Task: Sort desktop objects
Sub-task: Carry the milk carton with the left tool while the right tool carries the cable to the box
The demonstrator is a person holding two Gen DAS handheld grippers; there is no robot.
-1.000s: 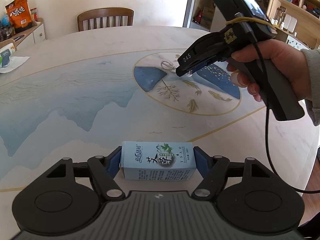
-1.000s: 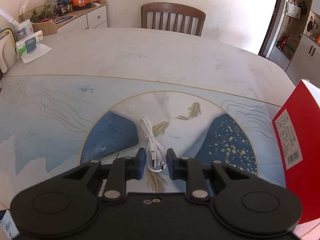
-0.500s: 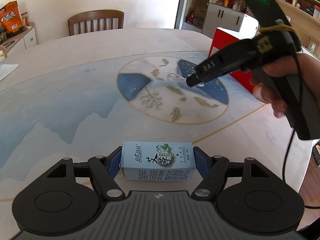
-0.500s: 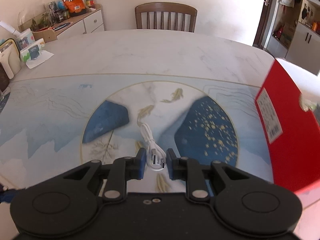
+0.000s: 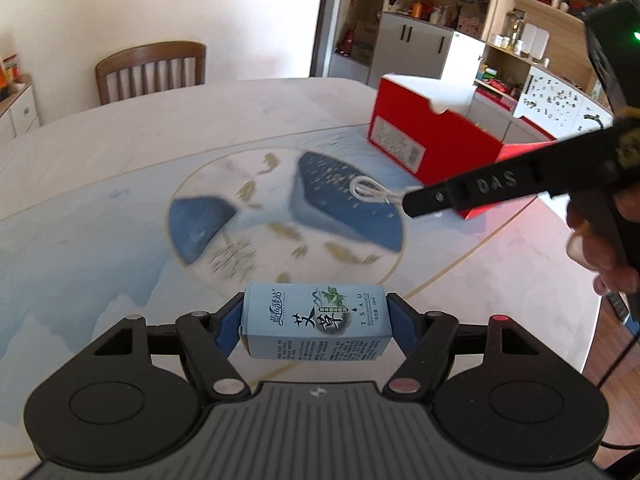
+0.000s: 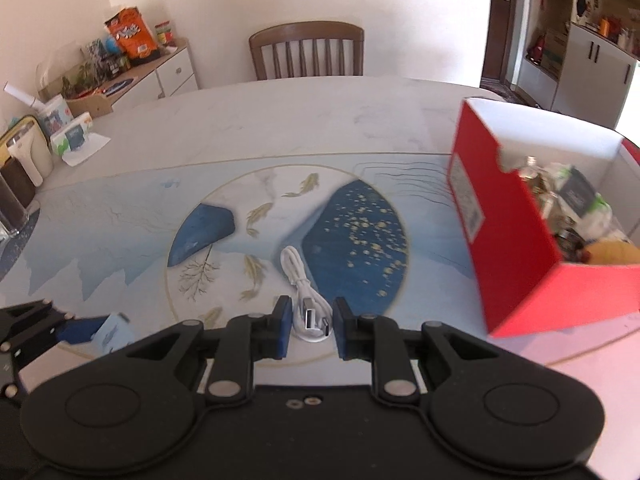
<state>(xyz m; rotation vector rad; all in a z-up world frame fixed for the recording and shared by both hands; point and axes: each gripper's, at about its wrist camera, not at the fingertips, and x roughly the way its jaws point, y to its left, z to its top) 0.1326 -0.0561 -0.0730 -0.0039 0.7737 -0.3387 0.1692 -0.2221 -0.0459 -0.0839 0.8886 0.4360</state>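
Left wrist view: round marble-look table (image 5: 120, 168) with blue mountain print and a fish medallion in the centre, blurred; wooden chair (image 5: 152, 70) at the far edge, open shelving and cabinets at back right. Red cardboard box (image 5: 432, 148) sits on the table's right side, top open. Left gripper (image 5: 314, 326) jaws stand fairly wide, blue pads clamped on both ends of a small pale-blue carton (image 5: 314, 326), held level above the table. Right gripper (image 5: 408, 202) comes in from the right, held in a hand (image 5: 600, 248), pinching a coiled white USB cable (image 5: 370, 192) in front of the box. Right wrist view: same table (image 6: 280, 128) and chair (image 6: 306, 50), a sideboard with snack bags at left, a doorway at right. Red box (image 6: 516, 248) on the right, already holding mixed items. Right gripper (image 6: 308, 322) jaws narrow, closed on the cable (image 6: 298, 268) at its plug end, loop hanging forward over the medallion. Left gripper (image 6: 80, 330) with the blue carton (image 6: 114, 334) shows at lower left
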